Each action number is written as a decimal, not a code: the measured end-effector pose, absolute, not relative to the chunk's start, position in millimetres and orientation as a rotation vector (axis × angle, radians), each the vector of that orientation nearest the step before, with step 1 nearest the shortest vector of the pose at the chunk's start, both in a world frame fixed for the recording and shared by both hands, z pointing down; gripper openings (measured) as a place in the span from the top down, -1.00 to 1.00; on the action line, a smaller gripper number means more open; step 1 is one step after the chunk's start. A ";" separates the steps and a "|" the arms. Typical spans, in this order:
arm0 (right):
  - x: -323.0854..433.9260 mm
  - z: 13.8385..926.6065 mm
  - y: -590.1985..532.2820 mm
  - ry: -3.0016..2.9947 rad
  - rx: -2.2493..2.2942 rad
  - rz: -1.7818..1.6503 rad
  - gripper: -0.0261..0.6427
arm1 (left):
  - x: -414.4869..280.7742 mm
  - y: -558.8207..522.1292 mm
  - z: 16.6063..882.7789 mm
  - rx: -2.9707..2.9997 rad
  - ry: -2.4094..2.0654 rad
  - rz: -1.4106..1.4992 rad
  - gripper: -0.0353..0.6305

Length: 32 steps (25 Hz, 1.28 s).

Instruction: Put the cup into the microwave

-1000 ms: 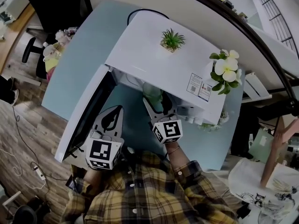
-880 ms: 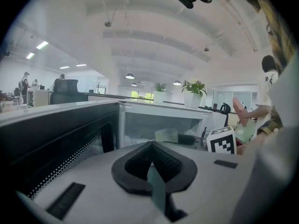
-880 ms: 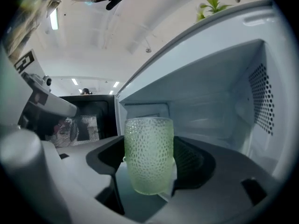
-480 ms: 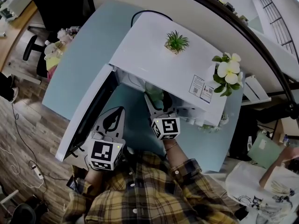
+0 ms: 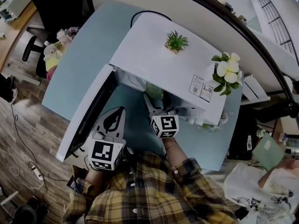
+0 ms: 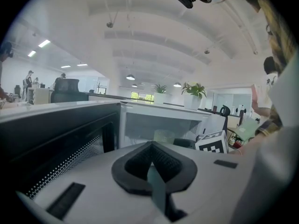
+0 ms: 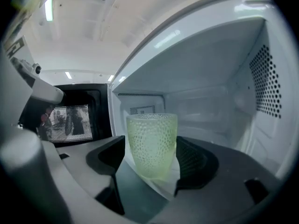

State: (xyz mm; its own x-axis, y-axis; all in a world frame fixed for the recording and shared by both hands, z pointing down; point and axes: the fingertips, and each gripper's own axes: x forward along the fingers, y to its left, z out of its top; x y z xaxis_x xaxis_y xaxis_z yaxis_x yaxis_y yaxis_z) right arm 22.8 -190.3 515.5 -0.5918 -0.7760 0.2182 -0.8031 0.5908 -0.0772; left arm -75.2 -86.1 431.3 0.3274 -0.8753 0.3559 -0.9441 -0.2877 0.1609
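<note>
A pale green dimpled glass cup point(image 7: 152, 143) stands upright between the jaws of my right gripper point(image 7: 152, 149), which is shut on it. In the head view the cup point(image 5: 154, 91) is at the mouth of the white microwave point(image 5: 159, 50), with the right gripper point(image 5: 156, 100) reaching in from below. The white cavity point(image 7: 215, 101) opens just behind the cup. The microwave door point(image 5: 88, 111) hangs open to the left. My left gripper point(image 5: 117, 111) hovers beside the door, shut and holding nothing, its pads point(image 6: 164, 162) pressed together.
A small green plant point(image 5: 175, 42) and a white-flowered pot point(image 5: 226, 71) stand on or by the microwave's top. The light blue table point(image 5: 79, 64) ends at a wooden floor on the left. A person's hand with papers point(image 5: 280, 169) is at far right.
My right gripper has moved slightly forward with the cup towards the microwave's cavity. The left gripper has hardly shifted. The person at the right has lowered an arm.
</note>
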 end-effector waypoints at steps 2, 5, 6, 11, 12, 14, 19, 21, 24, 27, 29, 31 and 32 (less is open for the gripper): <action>24.0 518.1 -187.3 -2.647 1.330 0.260 -0.06 | -75.6 -86.5 431.1 2.260 -1.623 0.282 0.93; 28.2 520.2 -182.2 -2.627 1.345 0.242 -0.06 | -74.8 -87.6 430.6 2.264 -1.620 0.282 0.93; 29.6 520.1 -180.8 -2.618 1.352 0.225 -0.06 | -74.5 -87.8 430.4 2.266 -1.619 0.282 0.93; 39.0 520.5 -176.5 -2.571 1.398 0.176 0.08 | -71.4 -87.8 430.8 2.276 -1.607 0.286 0.93; 40.4 520.7 -175.6 -2.561 1.403 0.165 0.14 | -71.0 -87.7 430.8 2.277 -1.605 0.287 0.93; 41.7 521.5 -174.3 -2.545 1.407 0.146 0.24 | -70.8 -87.6 431.0 2.278 -1.604 0.287 0.93; 42.1 523.5 -176.5 -2.494 1.416 0.121 0.30 | -72.1 -87.5 431.6 2.275 -1.607 0.287 0.93; 42.5 525.1 -178.4 -2.478 1.422 0.119 0.33 | -73.0 -87.4 431.9 2.272 -1.610 0.288 0.93; 43.8 526.4 -181.1 -2.459 1.432 0.119 0.38 | -74.0 -87.3 432.0 2.270 -1.614 0.288 0.93; 47.0 527.9 -183.7 -2.420 1.454 0.098 0.85 | -75.0 -87.4 431.5 2.269 -1.617 0.289 0.93; 47.9 530.1 -184.3 -2.411 1.451 0.099 0.89 | -75.3 -87.5 431.3 2.267 -1.619 0.289 0.93; 48.2 531.2 -184.1 -2.413 1.445 0.107 0.91 | -75.9 -87.6 431.4 2.265 -1.622 0.290 0.93; 48.5 531.5 -184.0 -2.414 1.445 0.109 0.91 | -76.3 -87.8 431.4 2.264 -1.623 0.290 0.93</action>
State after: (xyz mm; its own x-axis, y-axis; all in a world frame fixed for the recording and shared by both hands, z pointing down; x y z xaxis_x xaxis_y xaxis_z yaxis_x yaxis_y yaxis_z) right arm 48.5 -184.0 531.5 -0.4344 -0.8444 0.3136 -0.8692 0.4842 0.0997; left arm -76.3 -87.8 431.4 0.3268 -0.8755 0.3559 -0.9446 -0.2902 0.1535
